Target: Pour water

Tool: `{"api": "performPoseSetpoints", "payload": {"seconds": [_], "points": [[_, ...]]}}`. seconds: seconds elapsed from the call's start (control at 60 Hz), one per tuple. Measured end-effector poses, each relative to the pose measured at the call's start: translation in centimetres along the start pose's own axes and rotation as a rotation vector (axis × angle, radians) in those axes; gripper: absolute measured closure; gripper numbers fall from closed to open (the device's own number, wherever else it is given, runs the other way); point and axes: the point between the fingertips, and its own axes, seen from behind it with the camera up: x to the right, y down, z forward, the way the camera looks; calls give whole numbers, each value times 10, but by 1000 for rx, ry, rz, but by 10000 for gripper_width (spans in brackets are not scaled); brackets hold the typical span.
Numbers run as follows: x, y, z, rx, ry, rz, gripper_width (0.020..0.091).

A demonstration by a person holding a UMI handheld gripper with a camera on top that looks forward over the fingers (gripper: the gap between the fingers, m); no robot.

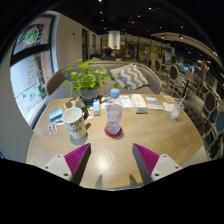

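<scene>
Bottle (114,111) stood upright beyond your gripper (111,160), centred between its spread fingers, apart from both pads; the mug (75,123) sat to its left.

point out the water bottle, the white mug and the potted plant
water bottle (114,112), gripper view, on its clear body below the label
white mug (74,124), gripper view, on its outer wall
potted plant (89,78), gripper view, on its green leaves

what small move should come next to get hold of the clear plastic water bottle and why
Probably ease the gripper straight forward. Its fingers are open and hold nothing, and the clear plastic water bottle with a blue cap stands upright just ahead of them on the round wooden table, with the white mug beside it.
</scene>
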Motion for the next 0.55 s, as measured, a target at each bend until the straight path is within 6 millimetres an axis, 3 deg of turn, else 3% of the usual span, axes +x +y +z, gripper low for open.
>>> {"api": "performPoseSetpoints", "payload": {"seconds": [0.1, 0.25, 0.55], "points": [[-3, 10, -39, -2, 14, -3, 251], [-5, 23, -73, -5, 10, 3, 251], [5, 26, -85, 10, -7, -32, 249]]}}
